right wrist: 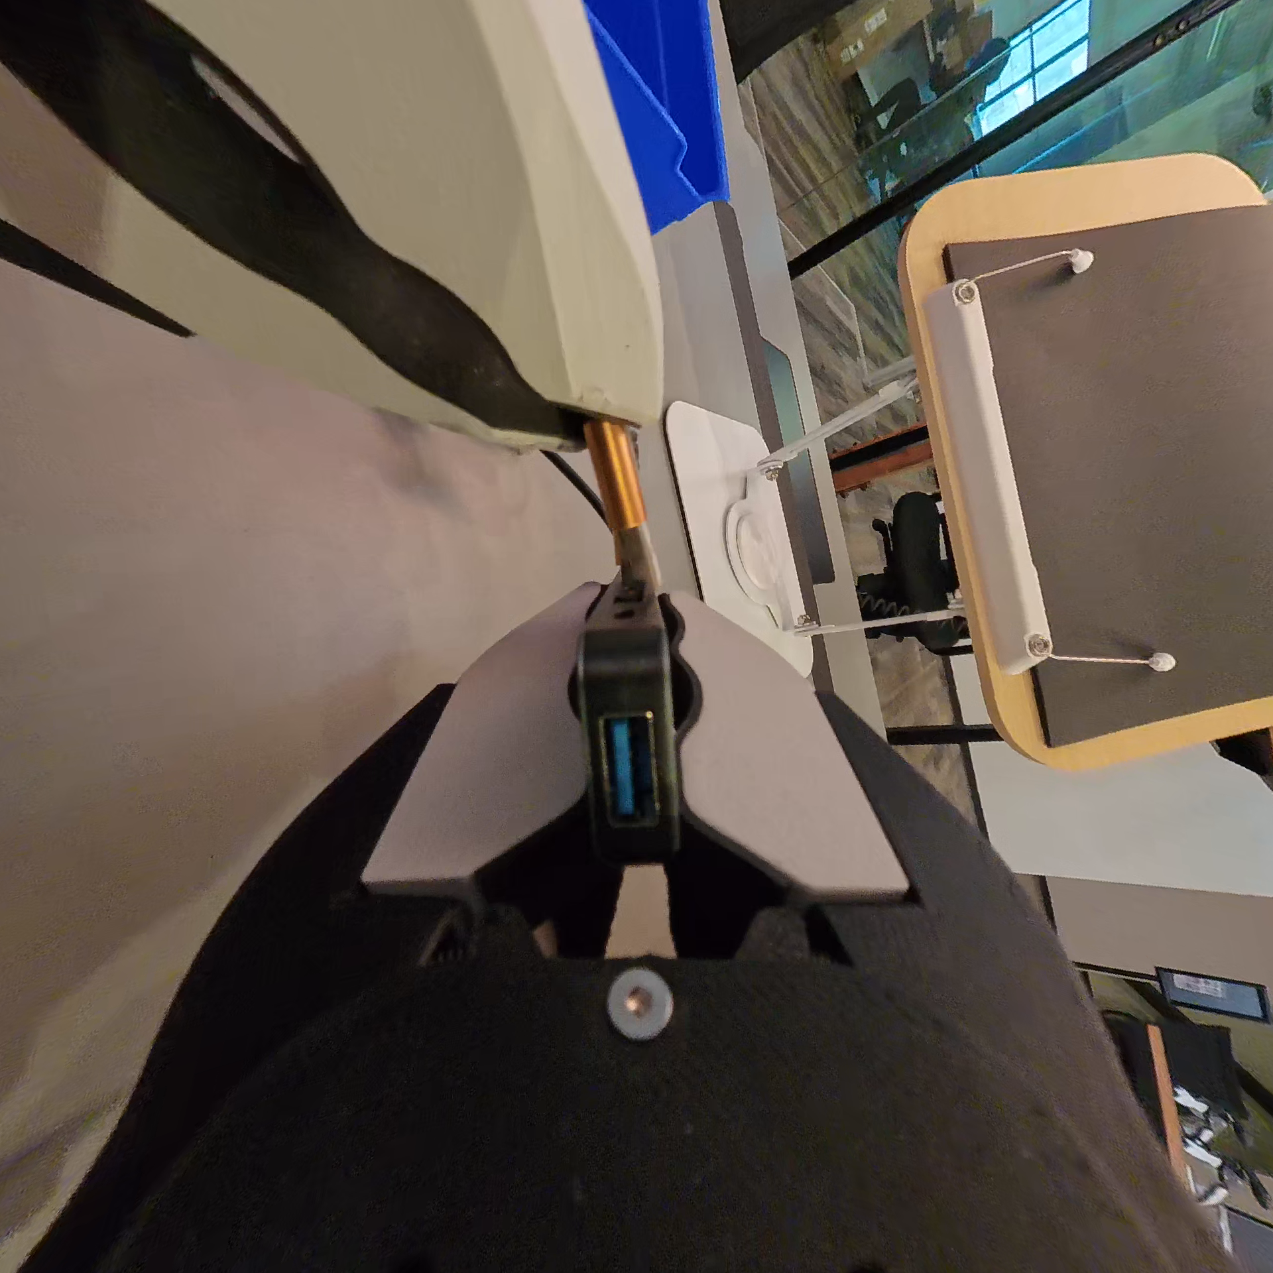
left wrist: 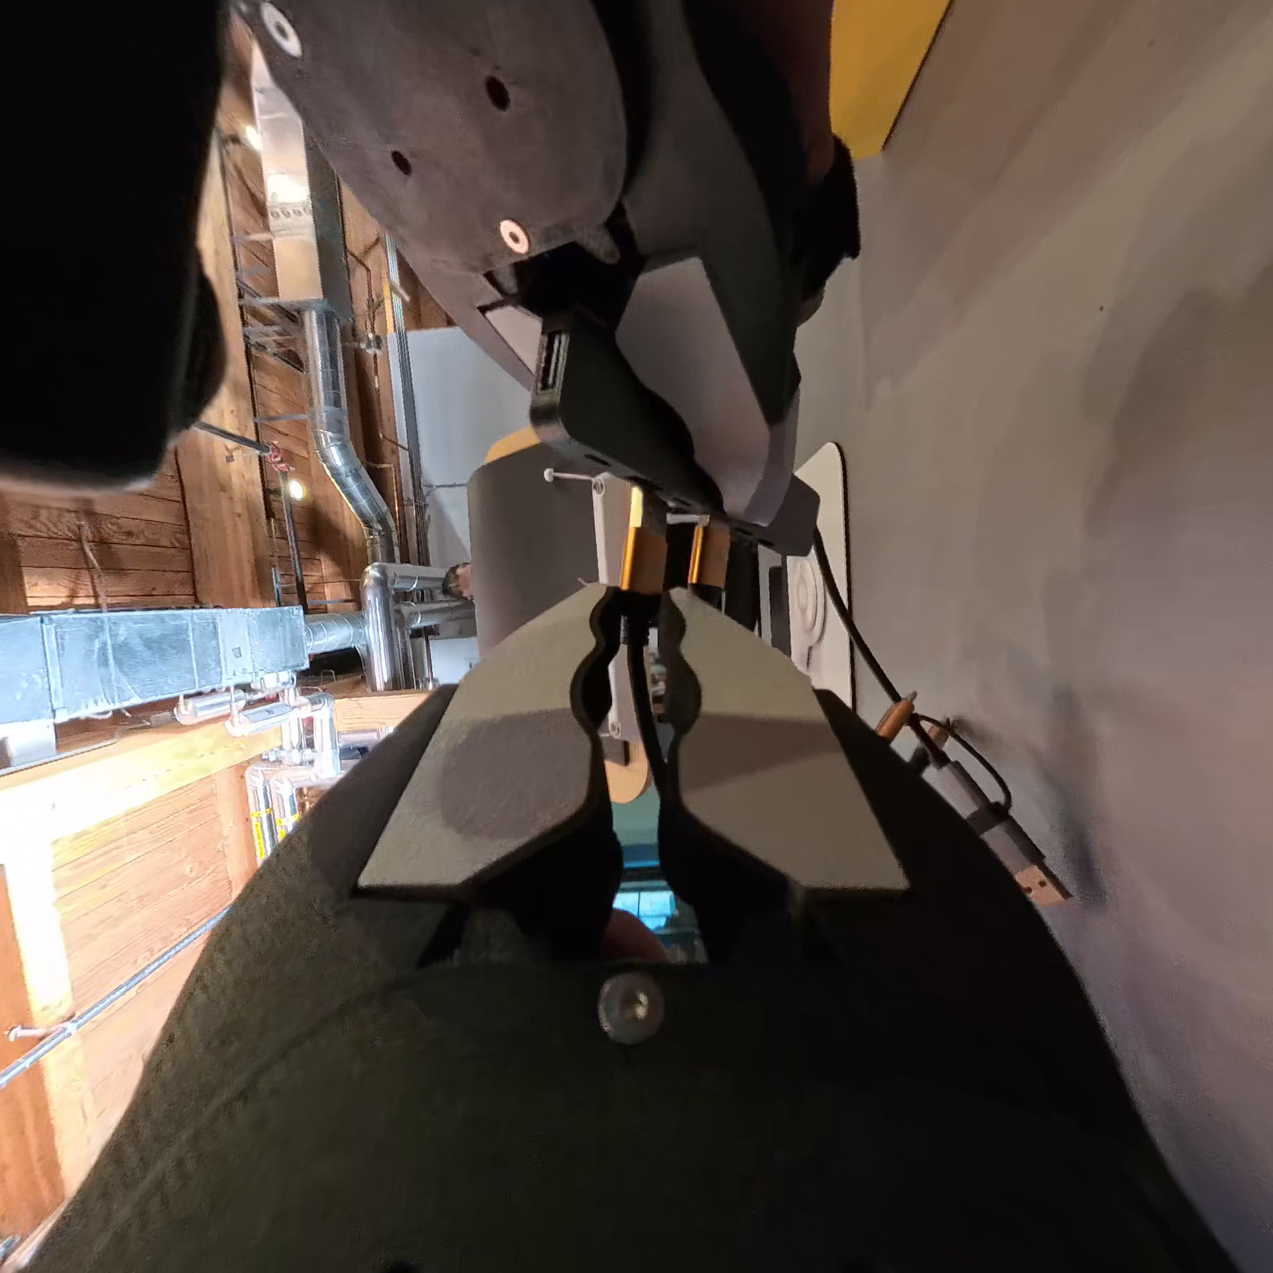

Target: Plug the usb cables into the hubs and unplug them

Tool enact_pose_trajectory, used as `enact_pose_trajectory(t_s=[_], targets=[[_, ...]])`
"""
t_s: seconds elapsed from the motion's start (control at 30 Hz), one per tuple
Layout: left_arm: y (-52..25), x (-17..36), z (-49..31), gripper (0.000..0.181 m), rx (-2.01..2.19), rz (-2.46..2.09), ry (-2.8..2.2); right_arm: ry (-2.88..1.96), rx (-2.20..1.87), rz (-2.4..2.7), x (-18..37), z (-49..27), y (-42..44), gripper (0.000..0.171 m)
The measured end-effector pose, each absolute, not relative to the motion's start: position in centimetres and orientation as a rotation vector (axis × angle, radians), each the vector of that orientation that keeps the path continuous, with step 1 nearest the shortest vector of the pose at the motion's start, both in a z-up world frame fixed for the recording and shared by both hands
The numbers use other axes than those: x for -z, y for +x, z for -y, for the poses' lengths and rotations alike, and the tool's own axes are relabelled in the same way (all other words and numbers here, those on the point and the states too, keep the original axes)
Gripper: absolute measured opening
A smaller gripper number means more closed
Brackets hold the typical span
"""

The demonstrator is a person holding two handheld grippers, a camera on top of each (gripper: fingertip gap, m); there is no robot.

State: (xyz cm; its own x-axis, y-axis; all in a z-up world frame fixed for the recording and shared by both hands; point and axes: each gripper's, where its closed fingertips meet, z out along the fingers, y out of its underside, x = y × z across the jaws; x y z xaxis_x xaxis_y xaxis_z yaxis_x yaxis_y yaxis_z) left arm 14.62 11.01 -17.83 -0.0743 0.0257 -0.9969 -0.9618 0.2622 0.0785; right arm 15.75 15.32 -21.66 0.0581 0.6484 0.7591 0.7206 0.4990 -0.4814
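My right gripper (right wrist: 630, 599) is shut on a black USB hub (right wrist: 627, 689), held off the table with its blue end port facing the camera. In the left wrist view the hub (left wrist: 606, 406) sits between the right gripper's fingers (left wrist: 702, 358). Two gold-sleeved USB plugs are seated in its side: one (left wrist: 644, 551) held by my left gripper (left wrist: 644, 603), which is shut on its rear end and black cable, and a second (left wrist: 709, 551) beside it. The right wrist view shows the held plug (right wrist: 616, 475) and the left gripper's fingertips (right wrist: 606, 406).
The hub's own black cable (left wrist: 861, 640) trails down to the grey table (left wrist: 1068, 413). Loose adapters and plugs (left wrist: 999, 820) lie there. A white pad with a round part (right wrist: 744, 544) lies beyond. A wooden board with a dark panel (right wrist: 1102, 448) stands behind, and a blue bin (right wrist: 661, 103) farther off. My right fingertips sit around 6 centimetres from my left ones.
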Motion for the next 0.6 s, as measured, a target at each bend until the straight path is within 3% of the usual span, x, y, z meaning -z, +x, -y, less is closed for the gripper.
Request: enact_pose_trajectory(t_s=[0.6], targets=[[15.4, 18.0, -9.5, 0.008, -0.944, -1.484, -0.868, -1.113, 0.11, 1.674, 21.5, -14.9, 15.8, 0.012]])
